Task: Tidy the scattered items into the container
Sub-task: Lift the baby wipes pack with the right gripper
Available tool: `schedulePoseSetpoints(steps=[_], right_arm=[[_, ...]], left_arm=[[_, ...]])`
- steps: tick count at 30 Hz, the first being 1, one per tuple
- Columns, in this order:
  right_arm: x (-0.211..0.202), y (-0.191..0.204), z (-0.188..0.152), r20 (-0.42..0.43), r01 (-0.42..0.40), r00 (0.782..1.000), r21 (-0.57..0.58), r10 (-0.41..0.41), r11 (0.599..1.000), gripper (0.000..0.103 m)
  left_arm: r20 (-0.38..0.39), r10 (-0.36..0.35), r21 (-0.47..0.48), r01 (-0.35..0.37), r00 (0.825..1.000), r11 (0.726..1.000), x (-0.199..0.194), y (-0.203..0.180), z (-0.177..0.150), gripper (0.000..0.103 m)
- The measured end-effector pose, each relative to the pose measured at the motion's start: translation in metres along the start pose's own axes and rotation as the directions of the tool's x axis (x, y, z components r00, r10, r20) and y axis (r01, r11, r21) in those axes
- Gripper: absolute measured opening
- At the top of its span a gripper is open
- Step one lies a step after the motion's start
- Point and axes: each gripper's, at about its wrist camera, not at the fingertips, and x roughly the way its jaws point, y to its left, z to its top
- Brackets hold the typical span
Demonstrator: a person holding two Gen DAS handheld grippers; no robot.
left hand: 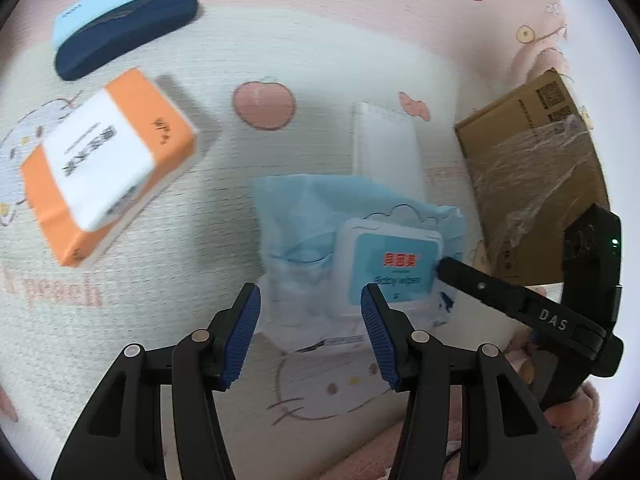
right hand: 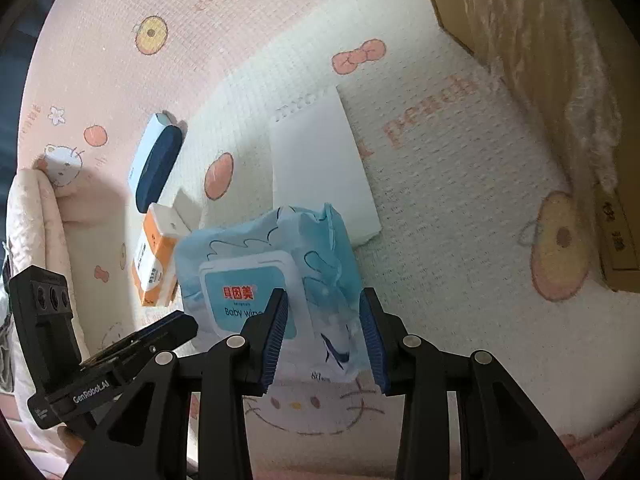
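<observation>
A light blue pack of baby wipes [left hand: 356, 252] lies on the patterned mat, also in the right wrist view [right hand: 272, 276]. My left gripper [left hand: 310, 328] is open just above its near left end. My right gripper [right hand: 324, 332] is open, its fingers straddling the pack's right end; it shows in the left wrist view [left hand: 444, 266] at the pack's right edge. An orange and white tissue pack [left hand: 104, 164], a dark blue glasses case [left hand: 124, 32] on a pale blue box [left hand: 112, 4], and a white notepad [left hand: 386, 148] lie scattered. The cardboard box [left hand: 532, 172] stands at the right.
The mat [left hand: 280, 60] has pink borders and cartoon prints. A rolled pink cloth [right hand: 36, 240] lies at the left in the right wrist view. The cardboard box [right hand: 540, 60] has clear plastic over its side.
</observation>
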Motion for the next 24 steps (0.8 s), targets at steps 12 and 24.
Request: schedulePoseSetpoints(steps=[12,24], right_arm=[[0.009,-0.003,0.001,0.055,-0.045,0.997,-0.009,0.045,0.999,0.036],[-0.009,0.012,-0.004,0.147,0.009,0.989,-0.051,-0.001,0.999,0.027]], left_arm=[[0.009,0.001,-0.071,-0.001,1.000,0.997,0.014,0.011,0.007,0.034],[0.047,0.115,-0.009,-0.115,0.992,0.993,0.005,-0.013,0.002,0.018]])
